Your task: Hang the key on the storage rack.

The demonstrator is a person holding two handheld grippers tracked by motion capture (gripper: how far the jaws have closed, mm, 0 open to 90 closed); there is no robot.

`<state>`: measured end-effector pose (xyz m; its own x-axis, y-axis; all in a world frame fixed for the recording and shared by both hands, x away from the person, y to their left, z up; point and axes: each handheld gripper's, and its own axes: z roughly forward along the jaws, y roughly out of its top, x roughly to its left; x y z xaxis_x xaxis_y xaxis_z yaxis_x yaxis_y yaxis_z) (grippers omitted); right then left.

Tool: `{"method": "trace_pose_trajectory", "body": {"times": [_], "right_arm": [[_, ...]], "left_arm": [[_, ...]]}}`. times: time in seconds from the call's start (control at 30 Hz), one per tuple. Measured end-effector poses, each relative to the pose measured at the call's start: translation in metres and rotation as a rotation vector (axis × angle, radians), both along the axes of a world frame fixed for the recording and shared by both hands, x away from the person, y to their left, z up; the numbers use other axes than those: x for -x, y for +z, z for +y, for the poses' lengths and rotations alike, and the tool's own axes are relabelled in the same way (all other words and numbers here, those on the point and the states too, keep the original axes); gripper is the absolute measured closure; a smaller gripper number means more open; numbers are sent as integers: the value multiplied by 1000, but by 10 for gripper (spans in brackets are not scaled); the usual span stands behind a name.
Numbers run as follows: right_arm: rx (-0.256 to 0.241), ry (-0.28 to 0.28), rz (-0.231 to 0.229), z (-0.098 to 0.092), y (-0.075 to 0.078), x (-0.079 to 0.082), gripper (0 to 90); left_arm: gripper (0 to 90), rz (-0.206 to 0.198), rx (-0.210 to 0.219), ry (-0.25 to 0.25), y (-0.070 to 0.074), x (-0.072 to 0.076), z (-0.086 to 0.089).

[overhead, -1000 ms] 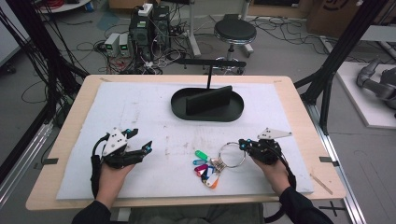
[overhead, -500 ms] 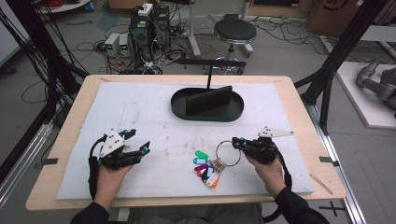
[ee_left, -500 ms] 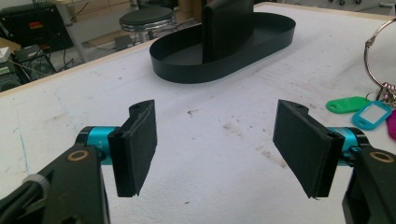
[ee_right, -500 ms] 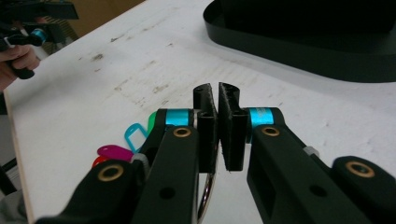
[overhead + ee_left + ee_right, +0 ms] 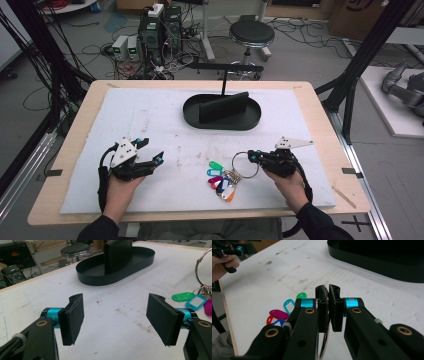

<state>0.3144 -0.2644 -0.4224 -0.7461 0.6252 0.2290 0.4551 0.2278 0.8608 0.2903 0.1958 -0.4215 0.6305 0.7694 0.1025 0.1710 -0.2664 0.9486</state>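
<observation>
A metal key ring (image 5: pixel 244 165) lies on the white mat with several coloured tags (image 5: pixel 220 179) fanned out at its near left. My right gripper (image 5: pixel 251 156) is shut on the ring's right side. In the right gripper view the jaws (image 5: pixel 328 290) are pressed together, the thin ring (image 5: pixel 325 341) shows between them low down, and the tags (image 5: pixel 287 306) lie to the left. My left gripper (image 5: pixel 152 150) rests at the mat's near left, open and holding nothing. Its pads (image 5: pixel 75 316) stand wide apart, with the ring (image 5: pixel 202 268) and tags (image 5: pixel 186 298) off to the right.
A black oval tray (image 5: pixel 192 115) with an upright black block (image 5: pixel 223 107) and a T-shaped stand (image 5: pixel 223 75) sits at the back middle of the mat. The tray (image 5: pixel 92 277) is ahead of the left gripper. The wooden table edge (image 5: pixel 345 170) borders the mat.
My right gripper moved left onto the key ring and closed on it. The left gripper stayed open and barely shifted.
</observation>
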Motion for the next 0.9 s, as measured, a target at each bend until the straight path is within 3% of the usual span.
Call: {"method": "trace_pose_trajectory", "body": {"times": [0.4,0.73,0.9], "right_arm": [[26,104,-70,2,26,-6,882],[-6,142,-146,-8,54,-17,885],[-11,146,-160,-13,64,-25,884]], "left_arm": [[307,-9,0,1,1,2,2],[307,-9,10,-13,1,2,2],[307,-6,11,-14,1,1,2]]}}
